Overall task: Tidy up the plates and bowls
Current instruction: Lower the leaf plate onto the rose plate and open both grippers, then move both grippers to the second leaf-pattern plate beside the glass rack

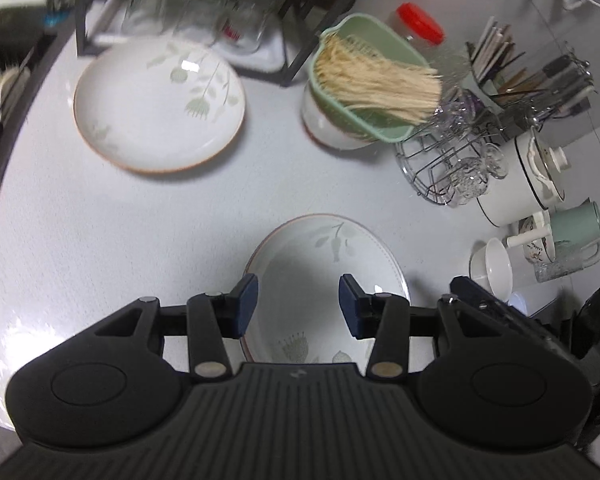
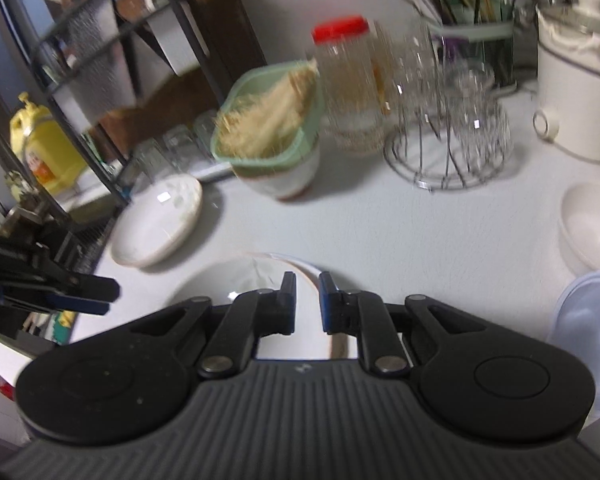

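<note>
Two white plates with green leaf prints lie on the white counter. The near plate (image 1: 332,264) sits just under my left gripper (image 1: 298,306), which is open and empty above it. The far plate (image 1: 158,106) lies at the back left. In the right wrist view my right gripper (image 2: 307,304) is narrowly open, its fingers on either side of the near plate's rim (image 2: 236,276); whether they pinch it I cannot tell. The far plate (image 2: 158,220) and the left gripper (image 2: 80,294) show at the left. A white bowl (image 1: 324,128) holds a green box of sticks (image 1: 364,80).
A black rack with upturned glasses (image 1: 188,12) stands at the back. A wire glass stand (image 1: 448,160), a red-lidded jar (image 1: 418,26), a utensil holder (image 1: 500,64), a white pot (image 1: 528,176), a mug (image 1: 572,232) and small white bowls (image 2: 592,228) crowd the right side.
</note>
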The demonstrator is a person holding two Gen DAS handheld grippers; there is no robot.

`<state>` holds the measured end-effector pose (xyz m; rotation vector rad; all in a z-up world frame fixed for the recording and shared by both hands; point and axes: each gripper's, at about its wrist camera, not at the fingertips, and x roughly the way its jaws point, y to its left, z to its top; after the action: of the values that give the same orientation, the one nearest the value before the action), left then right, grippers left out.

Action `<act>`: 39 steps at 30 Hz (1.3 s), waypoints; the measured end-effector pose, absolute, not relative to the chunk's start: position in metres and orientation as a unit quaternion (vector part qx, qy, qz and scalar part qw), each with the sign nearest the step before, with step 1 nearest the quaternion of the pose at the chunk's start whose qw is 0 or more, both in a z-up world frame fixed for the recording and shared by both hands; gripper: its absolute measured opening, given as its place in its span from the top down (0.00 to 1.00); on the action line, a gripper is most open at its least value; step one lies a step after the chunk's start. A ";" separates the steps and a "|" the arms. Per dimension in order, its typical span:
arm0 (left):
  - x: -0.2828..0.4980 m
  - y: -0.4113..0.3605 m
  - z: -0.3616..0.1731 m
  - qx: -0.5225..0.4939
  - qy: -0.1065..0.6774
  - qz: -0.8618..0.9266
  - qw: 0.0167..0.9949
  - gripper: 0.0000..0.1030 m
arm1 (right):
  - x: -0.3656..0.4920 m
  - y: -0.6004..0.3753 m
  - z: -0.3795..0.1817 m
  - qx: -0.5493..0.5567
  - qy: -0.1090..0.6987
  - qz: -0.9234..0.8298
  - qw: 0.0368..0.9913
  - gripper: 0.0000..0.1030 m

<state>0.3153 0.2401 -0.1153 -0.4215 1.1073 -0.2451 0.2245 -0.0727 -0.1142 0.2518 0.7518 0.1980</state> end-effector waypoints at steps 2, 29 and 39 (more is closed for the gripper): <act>0.306 0.233 -0.104 -0.179 0.501 -0.114 0.839 0.51 | 0.219 -0.074 -0.101 0.128 0.354 0.101 0.921 0.86; 0.170 0.128 -0.043 -0.052 0.346 -0.090 0.933 0.06 | 0.108 -0.111 -0.029 0.044 0.238 0.115 0.963 0.74; 0.103 0.092 -0.048 -0.063 0.340 -0.034 0.938 0.03 | 0.069 -0.145 -0.034 0.038 0.243 0.164 0.955 0.06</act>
<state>0.1026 0.0916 -0.0481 -0.1293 0.6951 -0.0695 0.0694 -0.1452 -0.0341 0.0766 0.4931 0.3324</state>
